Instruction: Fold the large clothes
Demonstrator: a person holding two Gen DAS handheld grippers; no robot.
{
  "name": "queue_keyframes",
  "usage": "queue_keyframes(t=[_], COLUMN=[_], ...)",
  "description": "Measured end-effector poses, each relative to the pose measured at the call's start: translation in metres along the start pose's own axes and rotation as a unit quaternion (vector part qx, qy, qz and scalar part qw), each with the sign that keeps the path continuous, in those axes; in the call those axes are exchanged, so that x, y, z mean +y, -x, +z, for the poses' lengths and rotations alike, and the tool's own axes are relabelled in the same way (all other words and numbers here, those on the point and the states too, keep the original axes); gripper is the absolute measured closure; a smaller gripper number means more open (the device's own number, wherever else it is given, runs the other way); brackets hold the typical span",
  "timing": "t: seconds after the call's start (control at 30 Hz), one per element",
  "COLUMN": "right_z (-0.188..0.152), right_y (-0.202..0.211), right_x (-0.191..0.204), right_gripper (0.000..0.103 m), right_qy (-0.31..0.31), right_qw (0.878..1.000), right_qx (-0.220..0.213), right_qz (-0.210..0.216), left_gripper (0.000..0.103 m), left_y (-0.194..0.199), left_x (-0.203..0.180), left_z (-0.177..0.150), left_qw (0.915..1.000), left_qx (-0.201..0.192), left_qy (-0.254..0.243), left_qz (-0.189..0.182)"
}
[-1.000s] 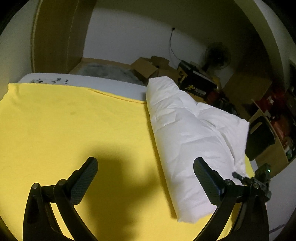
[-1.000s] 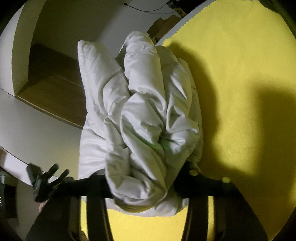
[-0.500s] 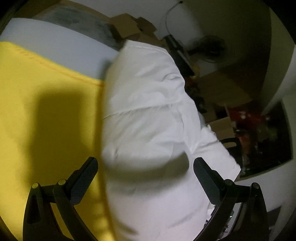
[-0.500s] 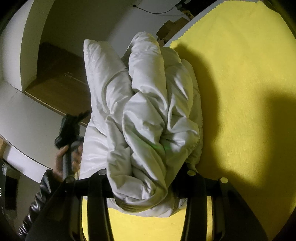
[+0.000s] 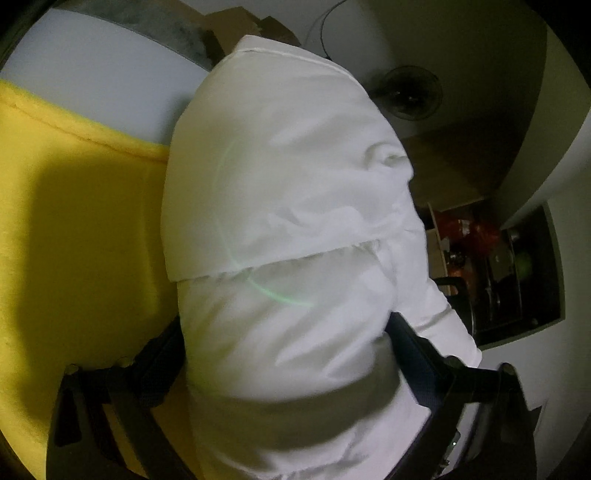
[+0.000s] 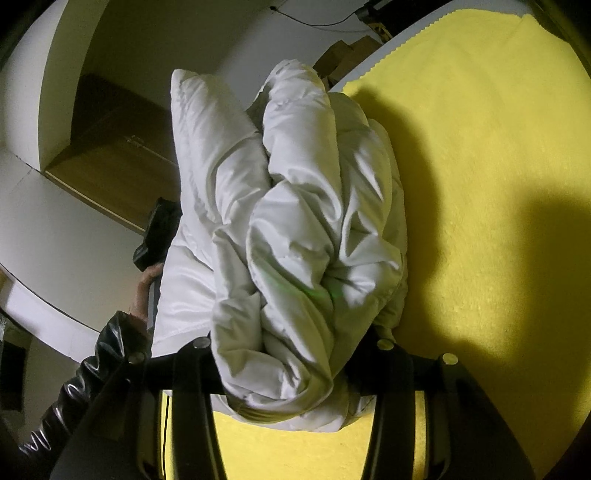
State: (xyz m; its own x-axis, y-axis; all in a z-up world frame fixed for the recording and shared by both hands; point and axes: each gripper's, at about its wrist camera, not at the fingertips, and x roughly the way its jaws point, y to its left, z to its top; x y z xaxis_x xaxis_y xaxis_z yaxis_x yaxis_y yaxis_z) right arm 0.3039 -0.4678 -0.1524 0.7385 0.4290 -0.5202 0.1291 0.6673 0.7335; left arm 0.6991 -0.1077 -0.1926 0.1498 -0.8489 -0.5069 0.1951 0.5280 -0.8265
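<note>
A white puffy padded jacket (image 5: 288, 206) lies folded into a thick roll on the yellow cloth (image 5: 74, 229). In the left wrist view my left gripper (image 5: 288, 350) has its two fingers on either side of the roll's near end, pressing into it. In the right wrist view the same jacket (image 6: 295, 229) is bunched in folds and my right gripper (image 6: 291, 354) is shut on its near end, fingertips hidden by fabric. The left gripper and the hand holding it (image 6: 155, 236) show at the jacket's far side.
The yellow cloth (image 6: 480, 184) covers a white bed or table with its edge (image 5: 92, 74) near the jacket. Cardboard boxes (image 5: 236, 26), a fan (image 5: 406, 92) and cluttered shelves (image 5: 498, 266) stand beyond. A wooden cabinet (image 6: 118, 147) is at the left.
My left gripper has moved right and forward from over the bare yellow cloth onto the jacket roll and closed its fingers around it. My right gripper keeps its hold, hardly moved.
</note>
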Motion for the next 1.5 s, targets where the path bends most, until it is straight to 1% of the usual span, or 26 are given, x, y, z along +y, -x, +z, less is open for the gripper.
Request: queue_keyframes(t=[0.03, 0.07, 0.13, 0.17, 0.23, 0.3, 0.4, 0.5, 0.57, 0.6, 0.7, 0.8, 0.87, 1.0, 1.1, 1.2, 1.27, 1.37, 1.47, 1.5], right_z=[0.0, 0.0, 0.0, -0.001, -0.002, -0.002, -0.003, -0.004, -0.006, -0.009, -0.024, -0.049, -0.069, -0.097, -0.111, -0.12, -0.125, -0.12, -0.122, -0.124], right_y=[-0.001, -0.002, -0.002, -0.002, -0.001, 0.0, 0.003, 0.01, 0.018, 0.022, 0.03, 0.032, 0.028, 0.012, 0.001, 0.001, 0.003, 0.007, 0.003, 0.003], right_x=[0.001, 0.002, 0.004, 0.007, 0.008, 0.013, 0.02, 0.038, 0.057, 0.07, 0.107, 0.139, 0.153, 0.162, 0.166, 0.17, 0.173, 0.182, 0.188, 0.187], right_gripper=[0.057, 0.057, 0.059, 0.06, 0.068, 0.071, 0.074, 0.076, 0.076, 0.076, 0.076, 0.076, 0.076, 0.076, 0.076, 0.076, 0.076, 0.076, 0.075, 0.075], right_qy=[0.0, 0.001, 0.007, 0.011, 0.015, 0.024, 0.043, 0.066, 0.082, 0.089, 0.103, 0.134, 0.149, 0.151, 0.15, 0.156, 0.158, 0.167, 0.172, 0.169], right_qw=[1.0, 1.0, 1.0, 1.0, 1.0, 0.999, 0.998, 0.996, 0.994, 0.994, 0.992, 0.989, 0.987, 0.986, 0.986, 0.985, 0.984, 0.983, 0.982, 0.982], right_qx=[0.0, -0.001, -0.003, -0.006, -0.013, -0.024, -0.037, -0.051, -0.06, -0.059, -0.045, -0.029, -0.018, 0.012, 0.033, 0.048, 0.055, 0.056, 0.059, 0.063], right_qz=[0.0, 0.0, -0.002, -0.002, 0.004, 0.006, 0.005, 0.024, 0.035, 0.038, 0.054, 0.061, 0.065, 0.072, 0.067, 0.056, 0.055, 0.051, 0.05, 0.048], left_gripper=[0.025, 0.031, 0.052, 0.056, 0.067, 0.072, 0.076, 0.076, 0.076, 0.076, 0.076, 0.076, 0.076, 0.076, 0.076, 0.076, 0.076, 0.076, 0.075, 0.075], left_y=[0.002, 0.004, 0.008, 0.011, 0.015, 0.019, 0.035, 0.063, 0.089, 0.102, 0.141, 0.176, 0.195, 0.227, 0.229, 0.235, 0.231, 0.237, 0.24, 0.235], left_x=[-0.002, -0.005, -0.012, -0.015, -0.026, -0.033, -0.041, -0.064, -0.08, -0.082, -0.092, -0.086, -0.077, -0.039, -0.017, 0.002, 0.002, 0.0, -0.006, -0.008], left_z=[0.0, 0.0, -0.003, -0.005, -0.008, -0.013, -0.017, -0.017, -0.024, -0.026, -0.047, -0.071, -0.09, -0.128, -0.149, -0.17, -0.176, -0.187, -0.186, -0.184], left_qw=[1.0, 0.9998, 0.9991, 0.9987, 0.9963, 0.9945, 0.993, 0.9913, 0.9903, 0.9896, 0.9868, 0.9858, 0.9848, 0.9848, 0.9859, 0.9875, 0.9874, 0.987, 0.9857, 0.9855], left_qx=[-0.001, -0.003, -0.003, -0.005, -0.01, -0.02, -0.037, -0.049, -0.057, -0.06, -0.071, -0.081, -0.087, -0.089, -0.085, -0.078, -0.074, -0.069, -0.068, -0.067], left_qy=[-0.008, -0.018, -0.033, -0.04, -0.067, -0.079, -0.084, -0.099, -0.104, -0.107, -0.118, -0.114, -0.112, -0.093, -0.08, -0.075, -0.078, -0.091, -0.104, -0.106], left_qz=[0.004, 0.01, 0.024, 0.03, 0.051, 0.066, 0.074, 0.072, 0.072, 0.075, 0.085, 0.093, 0.101, 0.116, 0.12, 0.115, 0.116, 0.113, 0.114, 0.115])
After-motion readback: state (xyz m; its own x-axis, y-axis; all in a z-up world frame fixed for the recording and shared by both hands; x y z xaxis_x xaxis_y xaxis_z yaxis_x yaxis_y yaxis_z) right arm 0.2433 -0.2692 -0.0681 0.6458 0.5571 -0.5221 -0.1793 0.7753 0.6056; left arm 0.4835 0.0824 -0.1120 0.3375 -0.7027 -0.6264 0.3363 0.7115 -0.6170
